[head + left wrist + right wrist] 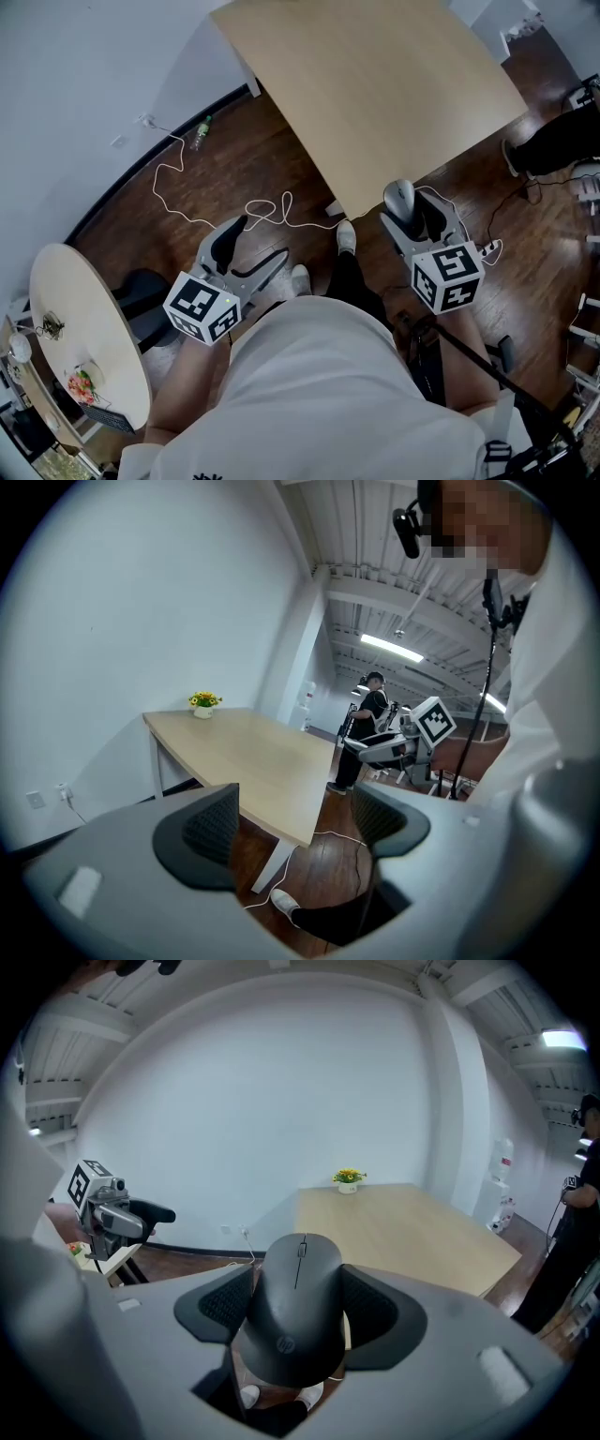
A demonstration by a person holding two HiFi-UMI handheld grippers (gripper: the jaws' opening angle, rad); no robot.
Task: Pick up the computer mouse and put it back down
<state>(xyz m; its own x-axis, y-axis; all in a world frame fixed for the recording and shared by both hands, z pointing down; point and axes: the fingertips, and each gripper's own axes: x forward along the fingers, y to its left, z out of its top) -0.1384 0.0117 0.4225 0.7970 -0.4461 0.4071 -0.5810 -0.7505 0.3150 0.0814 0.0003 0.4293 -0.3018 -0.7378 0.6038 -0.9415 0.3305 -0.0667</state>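
Note:
A dark grey computer mouse (298, 1307) sits clamped between the pads of my right gripper (300, 1299), which is shut on its sides. In the head view the mouse (400, 198) and right gripper (413, 216) are held in the air just off the near edge of the light wooden table (375, 84). My left gripper (259, 246) hangs over the floor to the left, open with nothing between its fingers; in its own view the left gripper (295, 822) frames the table (253, 752) and floor.
A small pot of yellow flowers (348, 1178) stands at the table's far end. A white cable (225, 211) loops across the dark wood floor. A round table (84, 328) is at the left. Another person (562, 141) stands beyond the table's right side.

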